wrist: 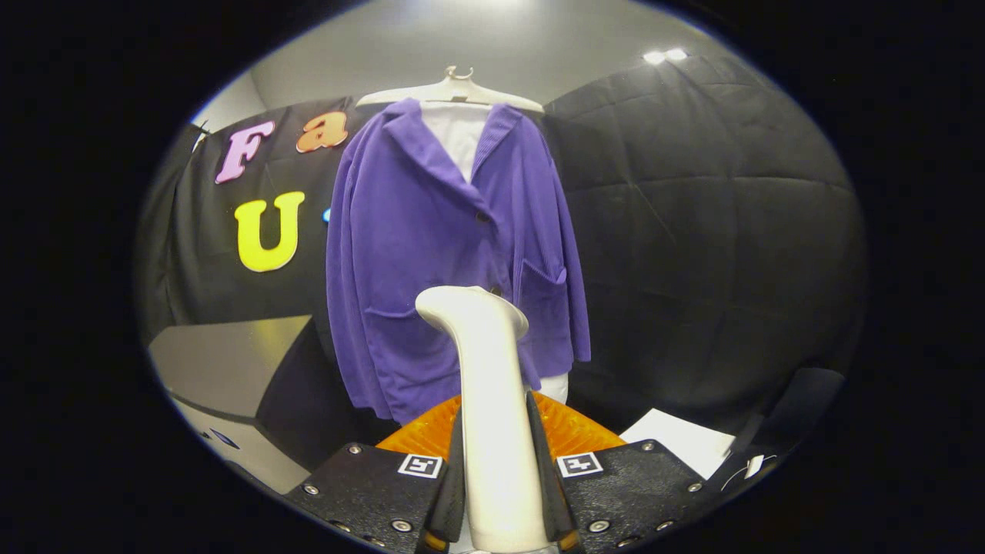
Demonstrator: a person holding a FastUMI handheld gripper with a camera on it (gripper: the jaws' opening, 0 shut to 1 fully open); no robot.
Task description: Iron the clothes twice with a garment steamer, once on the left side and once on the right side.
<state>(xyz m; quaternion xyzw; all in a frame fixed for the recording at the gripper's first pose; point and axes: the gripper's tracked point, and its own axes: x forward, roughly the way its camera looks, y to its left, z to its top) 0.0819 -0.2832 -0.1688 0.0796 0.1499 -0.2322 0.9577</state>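
Purple jacket [454, 254] hangs on a pale hanger [450, 91] in the upper middle of the frame, against the black cloth wall [708, 215] of the booth. A white garment [459, 135] shows at its open collar and again below its hem. The jacket is buttoned down the front and has two patch pockets low on its front.

The garment steamer [492, 400], a cream-white wand with a bent head, rises from the bottom centre of the frame. The gripper [496, 492] is clamped on its handle, one finger pressing each side. The steamer's head sits in front of the jacket's lower middle, between the two pockets; whether it touches the cloth cannot be told.

An orange ribbed part [573, 427] shows just behind the fingers. At lower left is a grey box-like surface [223, 362], and at lower right a white sheet [681, 442].
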